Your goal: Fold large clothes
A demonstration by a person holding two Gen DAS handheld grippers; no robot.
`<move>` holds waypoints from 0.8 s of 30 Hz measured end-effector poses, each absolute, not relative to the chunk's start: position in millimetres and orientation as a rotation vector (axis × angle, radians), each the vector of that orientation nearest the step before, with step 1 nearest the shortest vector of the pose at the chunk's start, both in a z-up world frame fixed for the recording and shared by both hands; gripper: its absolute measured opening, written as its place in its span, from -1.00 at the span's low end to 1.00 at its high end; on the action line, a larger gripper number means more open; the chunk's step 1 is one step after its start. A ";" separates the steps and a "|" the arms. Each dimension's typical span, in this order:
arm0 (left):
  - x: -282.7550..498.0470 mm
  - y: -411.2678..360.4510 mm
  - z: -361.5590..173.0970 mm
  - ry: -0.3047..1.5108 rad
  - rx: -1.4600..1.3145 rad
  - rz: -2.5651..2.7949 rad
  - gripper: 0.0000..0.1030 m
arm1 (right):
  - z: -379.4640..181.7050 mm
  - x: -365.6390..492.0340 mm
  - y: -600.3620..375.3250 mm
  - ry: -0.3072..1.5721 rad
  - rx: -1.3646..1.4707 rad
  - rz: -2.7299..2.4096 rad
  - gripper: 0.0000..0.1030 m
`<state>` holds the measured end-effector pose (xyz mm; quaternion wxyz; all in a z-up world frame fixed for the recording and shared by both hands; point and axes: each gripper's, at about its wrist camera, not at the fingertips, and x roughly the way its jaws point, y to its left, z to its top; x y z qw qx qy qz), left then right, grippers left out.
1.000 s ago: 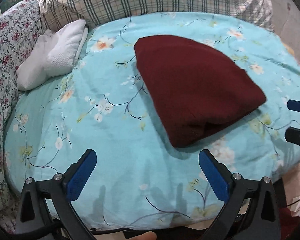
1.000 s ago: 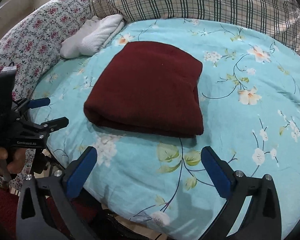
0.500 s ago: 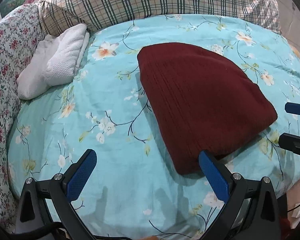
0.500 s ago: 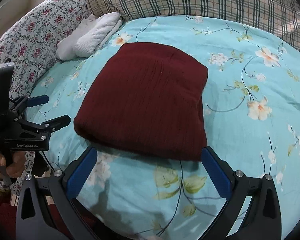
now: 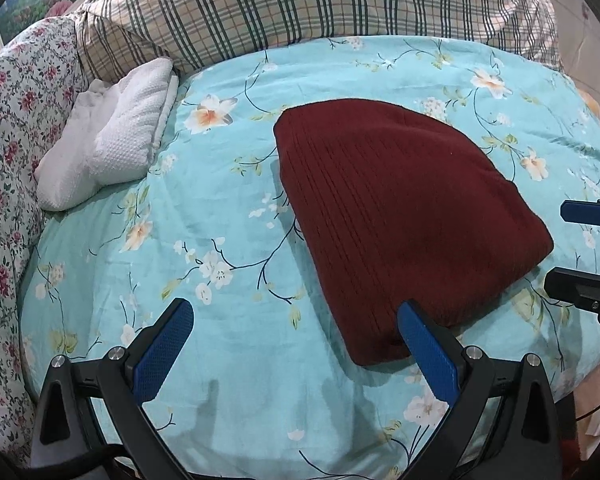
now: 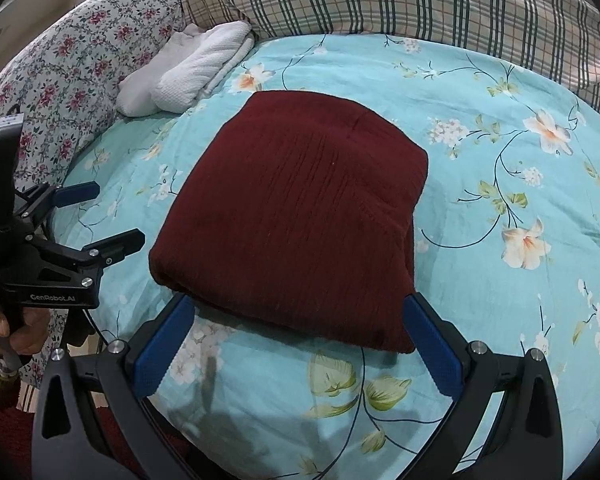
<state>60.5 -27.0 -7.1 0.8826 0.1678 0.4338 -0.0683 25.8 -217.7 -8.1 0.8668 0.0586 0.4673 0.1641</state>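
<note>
A dark red knitted garment [image 5: 400, 216] lies folded into a thick rectangle on the turquoise floral bed sheet [image 5: 180, 240]; it also shows in the right wrist view [image 6: 300, 216]. My left gripper [image 5: 296, 320] is open and empty, near the garment's front left corner, its right finger at the folded edge. My right gripper [image 6: 300, 316] is open and empty, its fingers straddling the garment's near edge. In the right wrist view the left gripper [image 6: 96, 216] shows at the left, open. In the left wrist view the right gripper [image 5: 576, 244] shows at the right edge, open.
A folded white towel [image 5: 104, 152] lies at the back left of the bed. A plaid quilt [image 5: 320, 4] is bunched along the back. A floral pillow [image 5: 8, 120] lines the left side. The bed's front edge is just below both grippers.
Both grippers have moved forward toward the folded red garment, which now sits closer and larger in both views. Both stay open. The garment has not moved.
</note>
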 end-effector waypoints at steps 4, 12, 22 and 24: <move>62.4 -27.7 -5.3 0.899 0.347 -0.143 0.99 | -6.2 29.5 -219.9 0.976 0.126 0.340 1.00; 62.4 -28.4 -4.5 0.904 0.339 -0.139 0.99 | -3.2 30.1 -217.2 0.973 0.116 0.349 1.00; 57.1 -29.1 -1.3 0.895 0.332 -0.137 0.99 | -0.2 28.5 -215.8 0.968 0.120 0.349 1.00; 55.2 -29.6 0.1 0.891 0.330 -0.140 0.99 | 1.8 27.2 -215.3 0.964 0.119 0.348 1.00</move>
